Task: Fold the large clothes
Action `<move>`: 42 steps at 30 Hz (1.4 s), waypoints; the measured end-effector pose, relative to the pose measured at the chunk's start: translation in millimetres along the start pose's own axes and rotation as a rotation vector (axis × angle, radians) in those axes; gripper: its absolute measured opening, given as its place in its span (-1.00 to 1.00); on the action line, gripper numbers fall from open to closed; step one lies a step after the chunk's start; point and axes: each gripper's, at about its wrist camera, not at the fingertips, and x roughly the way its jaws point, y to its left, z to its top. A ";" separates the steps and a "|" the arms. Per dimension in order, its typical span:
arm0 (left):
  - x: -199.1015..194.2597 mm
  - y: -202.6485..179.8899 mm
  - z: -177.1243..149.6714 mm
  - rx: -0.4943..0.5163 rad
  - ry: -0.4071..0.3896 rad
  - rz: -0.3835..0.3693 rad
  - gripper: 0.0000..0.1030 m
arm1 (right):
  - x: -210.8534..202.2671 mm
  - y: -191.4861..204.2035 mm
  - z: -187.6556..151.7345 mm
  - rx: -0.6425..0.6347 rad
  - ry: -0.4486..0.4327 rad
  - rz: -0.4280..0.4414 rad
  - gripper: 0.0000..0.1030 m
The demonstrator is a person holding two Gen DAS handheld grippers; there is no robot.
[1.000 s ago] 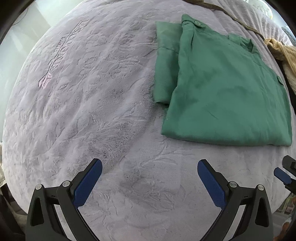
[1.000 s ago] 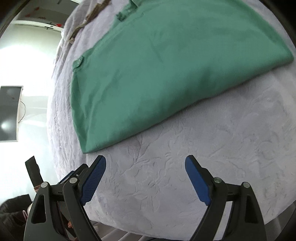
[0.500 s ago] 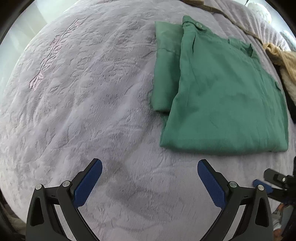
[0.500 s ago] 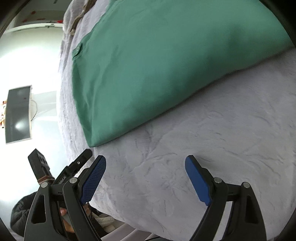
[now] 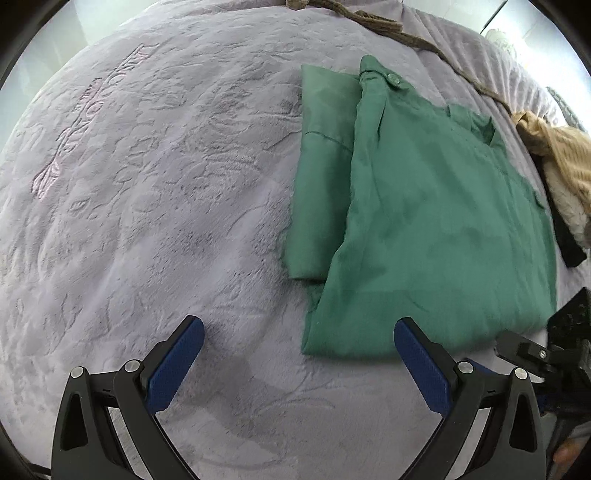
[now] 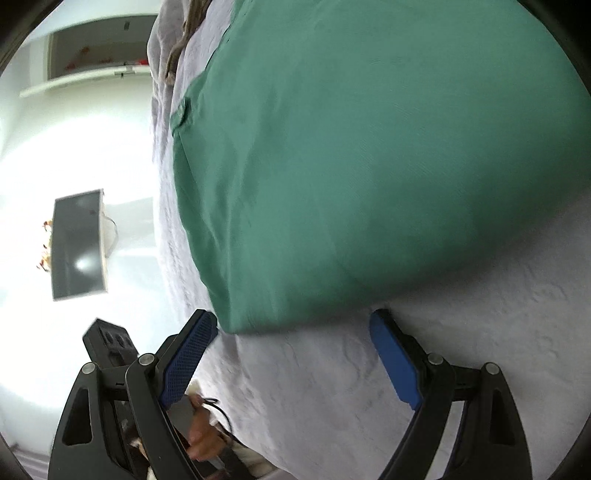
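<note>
1. Left wrist view: the left gripper (image 5: 297,345) hangs over a lilac embossed bedspread (image 5: 155,206), jaws spread wide with nothing between them.
2. Ahead of the jaws and off to their right lies the green garment (image 5: 436,229), folded flat on the bed; its near hem sits just in front of the right blue pad (image 5: 421,363).
3. A narrower folded part of the garment shows along its left edge, and a button (image 5: 393,78) sits on a tab at the far end.
4. Far ahead and left of the jaws, raised lettering (image 5: 88,118) is pressed into the bedspread, too distorted to read.
5. Beyond the garment lie a brown strap (image 5: 406,35) and a tan knitted piece (image 5: 561,158).
6. Right wrist view: the right gripper (image 6: 291,332) also has its jaws spread, gripping nothing.
7. The garment's near corner (image 6: 236,321) lies between the jaw tips, just beside the left pad (image 6: 190,354); whether it touches I cannot tell.
8. A dark screen (image 6: 77,243) hangs on the bright wall to the left of the jaws.
</note>
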 end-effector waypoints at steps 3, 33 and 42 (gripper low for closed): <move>0.3 -2.9 3.7 -0.005 -0.003 -0.028 1.00 | 0.7 -0.7 5.0 0.034 -0.030 0.047 0.74; 57.3 -48.9 110.6 -0.089 0.104 -0.570 0.99 | -0.7 45.0 20.5 -0.110 0.064 0.083 -0.82; 74.5 -63.7 102.1 -0.021 0.126 -0.349 0.02 | -48.7 54.4 7.9 -0.300 0.172 -0.120 -0.57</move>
